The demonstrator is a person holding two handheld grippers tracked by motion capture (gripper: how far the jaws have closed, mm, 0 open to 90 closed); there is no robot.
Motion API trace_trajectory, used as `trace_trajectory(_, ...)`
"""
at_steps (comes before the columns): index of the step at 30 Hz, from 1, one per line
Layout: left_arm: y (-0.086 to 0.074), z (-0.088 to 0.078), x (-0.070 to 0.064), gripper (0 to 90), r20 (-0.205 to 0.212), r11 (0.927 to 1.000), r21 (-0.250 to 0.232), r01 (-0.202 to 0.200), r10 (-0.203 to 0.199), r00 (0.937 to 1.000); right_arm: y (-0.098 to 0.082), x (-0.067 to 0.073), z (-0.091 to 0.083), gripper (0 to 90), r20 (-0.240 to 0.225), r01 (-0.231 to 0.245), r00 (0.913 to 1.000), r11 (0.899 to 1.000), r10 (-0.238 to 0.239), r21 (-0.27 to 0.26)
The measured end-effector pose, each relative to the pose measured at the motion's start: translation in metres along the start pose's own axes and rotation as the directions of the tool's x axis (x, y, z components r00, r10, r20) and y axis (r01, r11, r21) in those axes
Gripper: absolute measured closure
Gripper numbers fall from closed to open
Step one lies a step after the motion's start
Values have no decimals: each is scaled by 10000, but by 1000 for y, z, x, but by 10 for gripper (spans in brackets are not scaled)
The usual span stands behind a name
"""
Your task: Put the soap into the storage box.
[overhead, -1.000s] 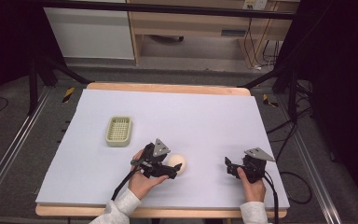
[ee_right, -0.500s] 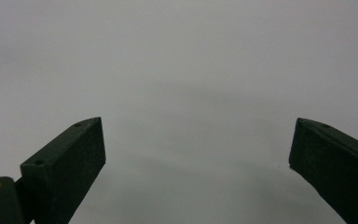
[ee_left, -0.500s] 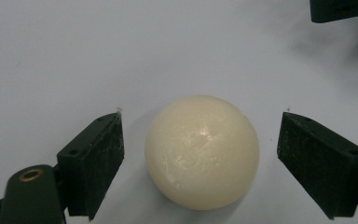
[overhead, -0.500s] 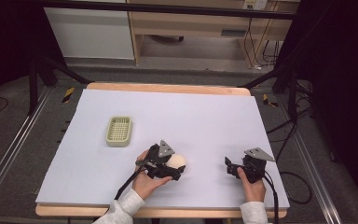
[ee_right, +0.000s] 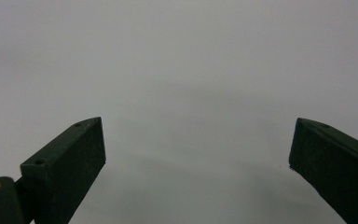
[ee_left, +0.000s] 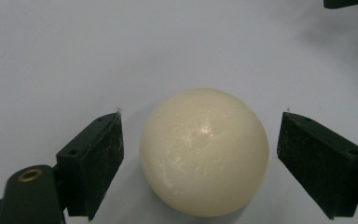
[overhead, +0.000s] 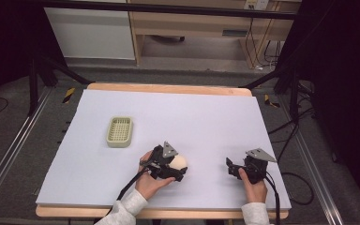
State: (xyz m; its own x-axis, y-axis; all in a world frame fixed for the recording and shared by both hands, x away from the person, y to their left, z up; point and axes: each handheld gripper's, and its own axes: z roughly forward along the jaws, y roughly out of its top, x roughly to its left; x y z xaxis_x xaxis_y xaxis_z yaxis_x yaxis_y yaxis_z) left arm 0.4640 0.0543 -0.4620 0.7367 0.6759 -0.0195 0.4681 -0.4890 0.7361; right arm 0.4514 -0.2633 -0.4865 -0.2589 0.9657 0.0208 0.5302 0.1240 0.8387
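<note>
Since a second ago, the left gripper (overhead: 180,172) has been edging rightward along the near part of the table, its jaws opening the last bit to full spread, and the cream ball (overhead: 179,162) is now sitting between them instead of just beyond their tips. In the left gripper view, the ball (ee_left: 204,151) is lying on the sheet with a clear gap to each black pad (ee_left: 98,154), so nothing is pressing on it. The right gripper (overhead: 231,168) is resting well to the right, near the front edge, its jaws also standing wide apart over bare sheet (ee_right: 182,70).

A pale green slotted tray (overhead: 119,131) is lying farther back and to the left of the ball, well apart from it; nothing is standing between the two. The ball is looking smooth, round and glossy, ivory in colour, with a soft highlight on top and faint scuffs.

A pale lilac sheet (overhead: 192,117) is covering the table, with a wooden edge (overhead: 168,88) showing at the far side. Beyond the table, a light wooden cabinet (overhead: 192,28) is standing against a dim room, with dark frame legs and cables trailing on the grey floor to the right.
</note>
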Motion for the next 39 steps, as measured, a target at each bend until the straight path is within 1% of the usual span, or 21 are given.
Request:
trace_trajectory(9,-2,5,1,156,-2,9998,204,-40,40,10000,0,0,0,40,-3,-1,10000,10000,1,0)
trace_trajectory(13,-4,7,1,177,39,9996,262,76,-77,10000,0,0,0,40,8,10,10000,10000,-10,-3)
trace_trajectory(17,-4,8,1,192,75,9995,304,26,-29,10000,0,0,0,40,-9,-19,10000,10000,19,9)
trace_trajectory(20,-4,9,1,197,106,9994,317,114,-117,9999,0,0,0,40,-7,-29,10000,10000,29,14)
trace_trajectory(27,-5,12,1,215,126,9989,461,3,-9,9999,0,0,0,40,-9,-22,10000,10000,22,12)
trace_trajectory(28,-5,12,1,217,153,9989,466,33,-40,9999,0,0,0,40,-9,-38,10000,10000,38,4)
trace_trajectory(32,-5,13,0,231,115,9988,491,-16,10,9999,0,0,0,40,-12,-35,10000,10000,35,23)
trace_trajectory(34,-5,13,0,233,142,9988,486,46,-53,9999,0,0,0,40,-6,-40,10000,10000,40,23)
trace_trajectory(37,-4,13,0,234,69,9986,535,-6,2,10000,0,0,0,40,-10,-39,10000,10000,39,31)
trace_trajectory(39,-4,13,0,234,66,9985,540,34,-38,10000,0,0,0,40,2,-31,10000,10000,31,24)
